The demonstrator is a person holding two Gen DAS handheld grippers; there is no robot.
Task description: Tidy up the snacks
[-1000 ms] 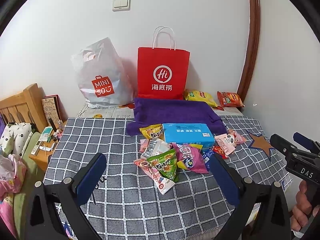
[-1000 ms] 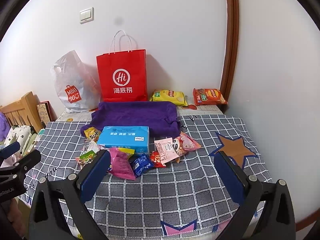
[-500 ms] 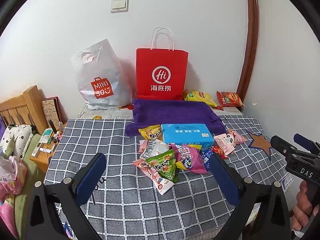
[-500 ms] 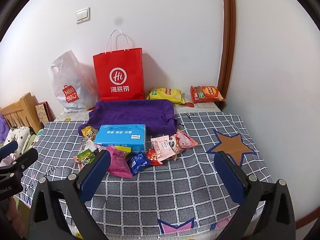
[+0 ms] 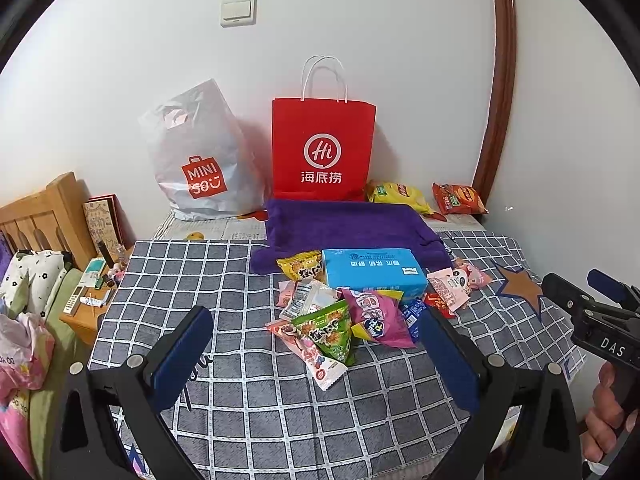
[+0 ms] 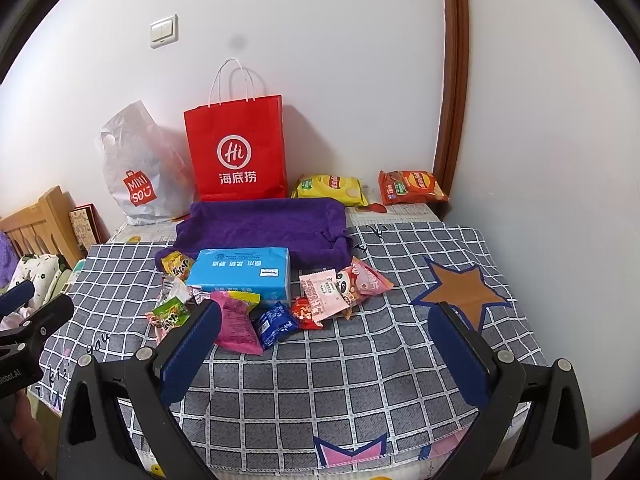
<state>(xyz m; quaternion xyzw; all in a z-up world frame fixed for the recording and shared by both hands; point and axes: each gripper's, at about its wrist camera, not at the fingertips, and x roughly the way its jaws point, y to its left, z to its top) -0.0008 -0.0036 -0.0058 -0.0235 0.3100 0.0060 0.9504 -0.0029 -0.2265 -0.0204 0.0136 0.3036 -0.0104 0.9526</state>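
Observation:
A pile of small snack packets lies mid-table around a blue tissue box: a green packet, a magenta packet, a pink panda packet and a blue packet. A purple cloth tray sits behind them. My left gripper is open and empty, just short of the pile. My right gripper is open and empty, nearer than the pile and to its right.
A red paper bag and a white Miniso bag stand against the back wall. Yellow and red chip bags lie at the back right. A wooden headboard and cluttered nightstand are at the left. The checked cloth covers the table.
Both views have shifted slightly, the pile sitting a little higher and further in frame. Both grippers stay open; nothing on the table has moved.

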